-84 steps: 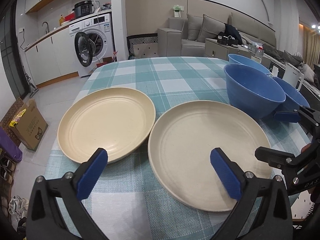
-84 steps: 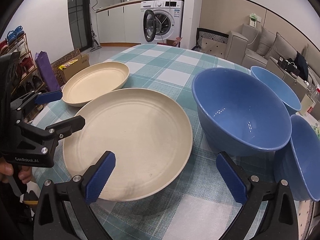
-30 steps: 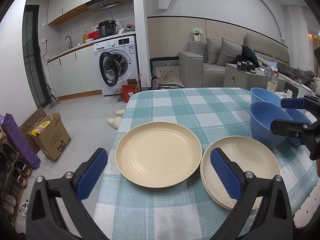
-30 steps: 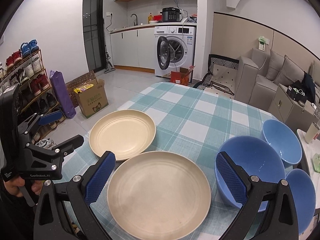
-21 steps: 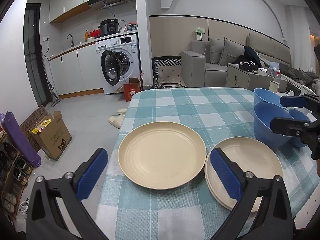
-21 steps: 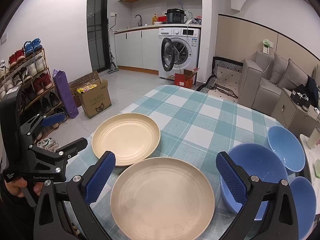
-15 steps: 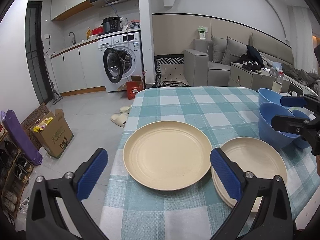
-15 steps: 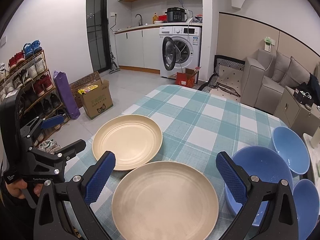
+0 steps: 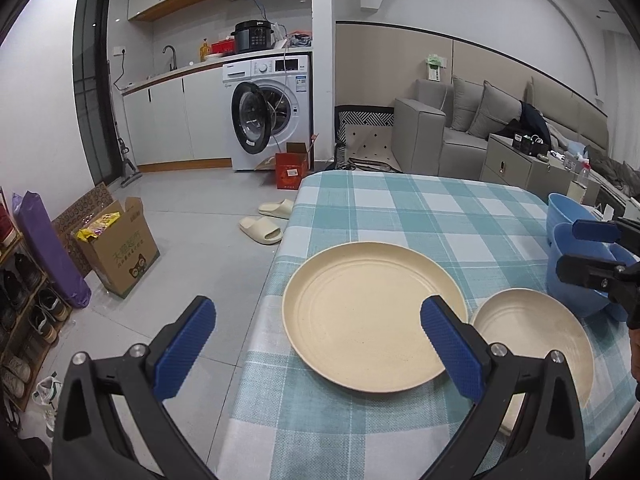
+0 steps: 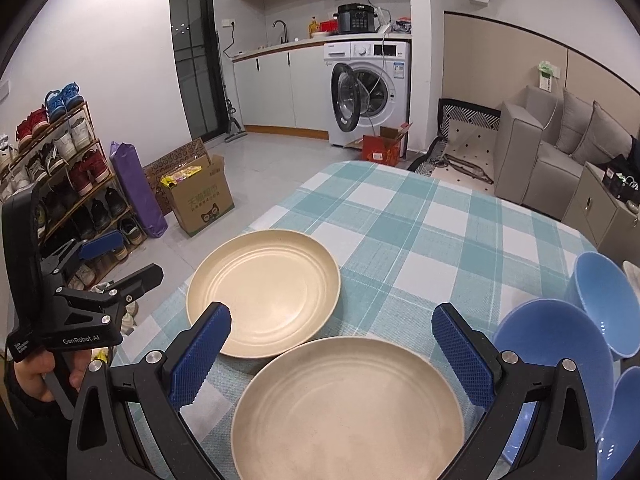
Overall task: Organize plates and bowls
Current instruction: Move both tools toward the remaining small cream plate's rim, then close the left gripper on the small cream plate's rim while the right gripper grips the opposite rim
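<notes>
Two cream plates lie side by side on the checked table. In the left wrist view the left plate is ahead of my left gripper, which hovers open and empty at the table's near left corner. The right plate lies beside it. In the right wrist view the near plate sits below my right gripper, also open and empty, with the far plate beyond. Three blue bowls cluster at the right: a large bowl, a far bowl and a bowl cut off by the edge.
A hand holds the left gripper off the table's left side. On the floor to the left are a cardboard box, a shoe rack and slippers. A washing machine and a sofa stand beyond the table.
Both grippers have pulled back and risen away from the plates and bowls, and the left one has shifted left. Both stay open. The plates and bowls have not moved.
</notes>
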{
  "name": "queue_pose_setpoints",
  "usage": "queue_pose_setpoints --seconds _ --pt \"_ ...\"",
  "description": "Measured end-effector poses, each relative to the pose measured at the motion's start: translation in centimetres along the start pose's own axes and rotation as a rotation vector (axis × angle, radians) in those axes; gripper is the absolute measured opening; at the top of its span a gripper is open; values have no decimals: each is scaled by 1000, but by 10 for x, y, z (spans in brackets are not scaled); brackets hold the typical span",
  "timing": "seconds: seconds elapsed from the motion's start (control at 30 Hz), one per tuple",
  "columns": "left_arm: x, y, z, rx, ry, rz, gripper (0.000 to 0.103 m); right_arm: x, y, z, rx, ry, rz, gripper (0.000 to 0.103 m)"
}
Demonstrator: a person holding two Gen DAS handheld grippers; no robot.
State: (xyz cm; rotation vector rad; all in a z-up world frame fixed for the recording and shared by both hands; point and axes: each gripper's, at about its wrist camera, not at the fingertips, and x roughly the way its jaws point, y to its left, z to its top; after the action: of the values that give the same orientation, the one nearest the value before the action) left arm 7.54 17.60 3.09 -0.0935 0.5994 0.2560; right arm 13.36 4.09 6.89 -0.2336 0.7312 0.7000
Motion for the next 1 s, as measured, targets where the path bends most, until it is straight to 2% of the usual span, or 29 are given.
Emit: queue_pose_setpoints --seconds 0.2,0.5,0.67,0.8,0.83,0.9,1.0 --pt "9 5 -3 2 5 14 103 26 6 -1 8 56 38 102" --pt "25 11 -9 -7 43 31 103 57 12 1 4 96 19 102" --pt "32 13 -12 -14 62 32 103 75 14 0 4 136 43 101" --pt "40 13 -16 -22 83 30 103 90 13 -3 17 184 67 96" --pt "42 13 -17 -22 89 31 103 94 13 -4 16 193 69 88" --pt "46 14 -19 -23 101 39 103 102 13 -6 10 220 72 81" --pt "52 15 -21 -33 117 49 103 111 11 -9 12 241 69 81"
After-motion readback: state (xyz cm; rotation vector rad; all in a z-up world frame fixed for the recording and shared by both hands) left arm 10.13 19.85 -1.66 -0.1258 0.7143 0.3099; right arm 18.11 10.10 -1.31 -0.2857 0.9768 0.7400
